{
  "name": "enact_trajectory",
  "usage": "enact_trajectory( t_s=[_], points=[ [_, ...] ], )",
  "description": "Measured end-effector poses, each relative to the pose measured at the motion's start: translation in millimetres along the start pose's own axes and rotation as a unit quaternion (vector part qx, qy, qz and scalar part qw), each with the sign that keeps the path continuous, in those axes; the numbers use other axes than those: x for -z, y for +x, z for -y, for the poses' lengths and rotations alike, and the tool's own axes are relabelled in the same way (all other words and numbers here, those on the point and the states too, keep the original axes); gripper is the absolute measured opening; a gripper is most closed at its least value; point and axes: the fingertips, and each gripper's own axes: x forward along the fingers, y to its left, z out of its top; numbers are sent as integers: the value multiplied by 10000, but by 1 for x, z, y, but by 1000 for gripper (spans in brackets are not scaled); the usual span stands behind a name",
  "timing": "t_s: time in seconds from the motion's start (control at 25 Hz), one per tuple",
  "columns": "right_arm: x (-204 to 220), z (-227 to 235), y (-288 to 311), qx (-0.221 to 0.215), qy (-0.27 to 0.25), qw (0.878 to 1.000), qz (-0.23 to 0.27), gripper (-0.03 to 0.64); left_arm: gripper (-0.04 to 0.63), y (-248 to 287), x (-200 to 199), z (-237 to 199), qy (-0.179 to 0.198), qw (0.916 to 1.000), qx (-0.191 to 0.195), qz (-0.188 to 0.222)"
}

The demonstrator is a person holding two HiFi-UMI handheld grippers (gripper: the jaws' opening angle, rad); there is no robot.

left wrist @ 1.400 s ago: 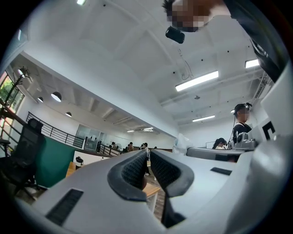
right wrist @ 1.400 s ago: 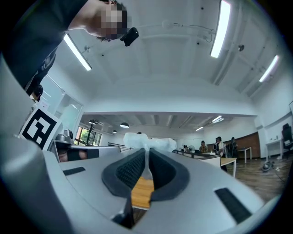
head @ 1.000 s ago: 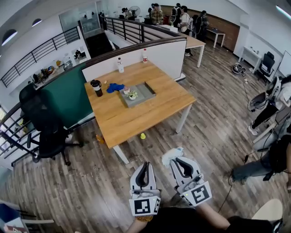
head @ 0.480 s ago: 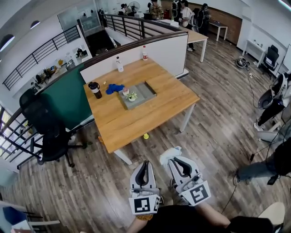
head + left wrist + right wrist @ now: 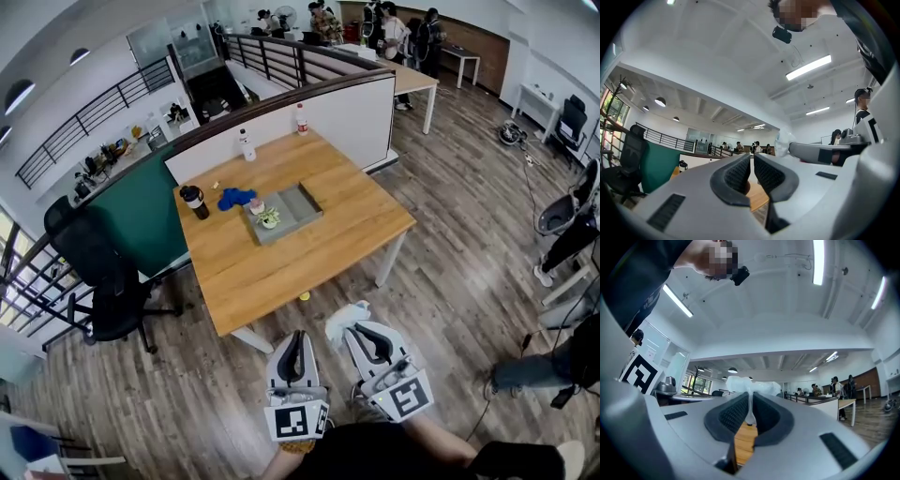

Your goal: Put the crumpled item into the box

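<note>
In the head view my right gripper point(image 5: 357, 330) is shut on a crumpled white item point(image 5: 343, 317), held over the wooden floor just short of the table's near edge. The right gripper view shows the white crumpled item point(image 5: 752, 384) pinched between the pads of my right gripper point(image 5: 751, 398) and bulging out above the tips. My left gripper point(image 5: 296, 345) is beside it, shut and empty; in the left gripper view my left gripper point(image 5: 752, 158) has nothing between its pads. The grey box point(image 5: 306, 200), a shallow tray, lies mid-table with small things at its left end.
The wooden table point(image 5: 319, 248) also carries a blue cloth point(image 5: 236, 198), a black cup point(image 5: 193, 200) and two bottles point(image 5: 247, 145) point(image 5: 301, 119). A small yellow object point(image 5: 304, 296) lies on the floor under the table's edge. A black office chair point(image 5: 98, 272) stands left; people stand at right.
The table has drawn nearer and lower in the head view as the person walks toward it. Both grippers keep their places and states, the right still holding the white item.
</note>
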Motion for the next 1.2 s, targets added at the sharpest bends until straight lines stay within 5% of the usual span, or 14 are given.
enact_trajectory(
  t_s=[0.64,1.2],
  points=[
    [21,90,-6,-144,192,9997,3,35,41,68,21,52,303,9995,-70,-89],
    [43,131,-13,-187,204,9989,-367,35,41,96,35,76,108,9997,-200,-1]
  ],
)
